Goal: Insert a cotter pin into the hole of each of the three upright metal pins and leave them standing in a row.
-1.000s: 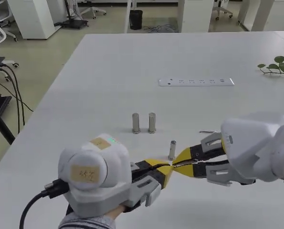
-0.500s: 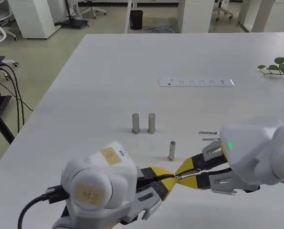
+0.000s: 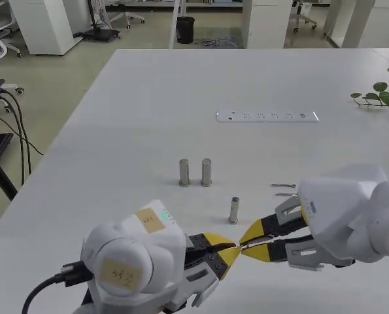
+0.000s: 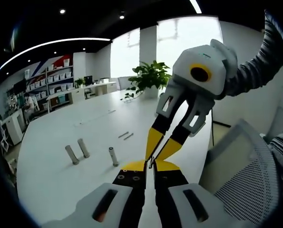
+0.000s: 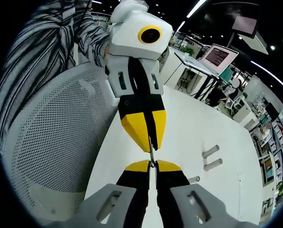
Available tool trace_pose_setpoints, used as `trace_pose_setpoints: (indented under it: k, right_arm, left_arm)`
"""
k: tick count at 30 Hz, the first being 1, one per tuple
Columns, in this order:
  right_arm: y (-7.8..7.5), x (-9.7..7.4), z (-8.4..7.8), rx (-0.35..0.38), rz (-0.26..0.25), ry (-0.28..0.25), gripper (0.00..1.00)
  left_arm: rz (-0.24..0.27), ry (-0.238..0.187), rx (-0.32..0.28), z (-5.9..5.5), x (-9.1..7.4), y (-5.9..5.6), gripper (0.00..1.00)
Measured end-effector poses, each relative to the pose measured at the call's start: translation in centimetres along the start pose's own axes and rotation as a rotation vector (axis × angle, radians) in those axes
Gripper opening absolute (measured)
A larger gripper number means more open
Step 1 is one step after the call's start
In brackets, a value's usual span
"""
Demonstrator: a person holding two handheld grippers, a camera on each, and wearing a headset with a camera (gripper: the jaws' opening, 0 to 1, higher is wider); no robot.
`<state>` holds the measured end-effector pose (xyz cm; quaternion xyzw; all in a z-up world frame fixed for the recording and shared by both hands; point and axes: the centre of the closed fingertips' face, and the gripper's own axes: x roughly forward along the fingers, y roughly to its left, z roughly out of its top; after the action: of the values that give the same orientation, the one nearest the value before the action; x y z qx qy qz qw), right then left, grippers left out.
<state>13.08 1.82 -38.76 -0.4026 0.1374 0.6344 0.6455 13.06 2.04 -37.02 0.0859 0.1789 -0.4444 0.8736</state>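
Both tongs have drawn back toward the person since a second ago, away from the near metal pin (image 3: 234, 210). The cotter pin (image 5: 151, 155) is pinched tip to tip by the left tongs (image 3: 229, 252) and the right tongs (image 3: 246, 244), above the tabletop (image 3: 148, 98). The left rear pin (image 3: 184, 172) and right rear pin (image 3: 206, 171) stand upright, side by side.

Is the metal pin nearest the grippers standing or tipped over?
Standing: the nearest pin rests on its end on the table, its body vertical.
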Motion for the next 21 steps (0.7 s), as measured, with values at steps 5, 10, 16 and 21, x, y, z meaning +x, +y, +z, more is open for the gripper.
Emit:
trace_pose_setpoints:
  k: [5, 10, 16, 21]
  right_arm:
    - [-0.7, -0.1, -1.0, 0.013, -0.040, 0.038, 0.00]
    - [-1.8, -0.3, -2.7, 0.053, -0.092, 0.109, 0.00]
    - [-3.4, -0.5, -4.4, 0.112, -0.158, 0.162, 0.00]
    - [-4.5, -0.3, -5.7, 0.150, -0.198, 0.198, 0.00]
  left_arm:
    - [0.035, -0.025, -0.001, 0.2, 0.0, 0.7, 0.13]
    - [0.093, -0.032, 0.020, 0.1, 0.1, 1.8, 0.19]
    - [0.158, -0.011, 0.021, -0.7, 0.8, 3.2, 0.22]
    - [0.215, -0.016, -0.018, -0.9, 1.5, 4.7, 0.22]
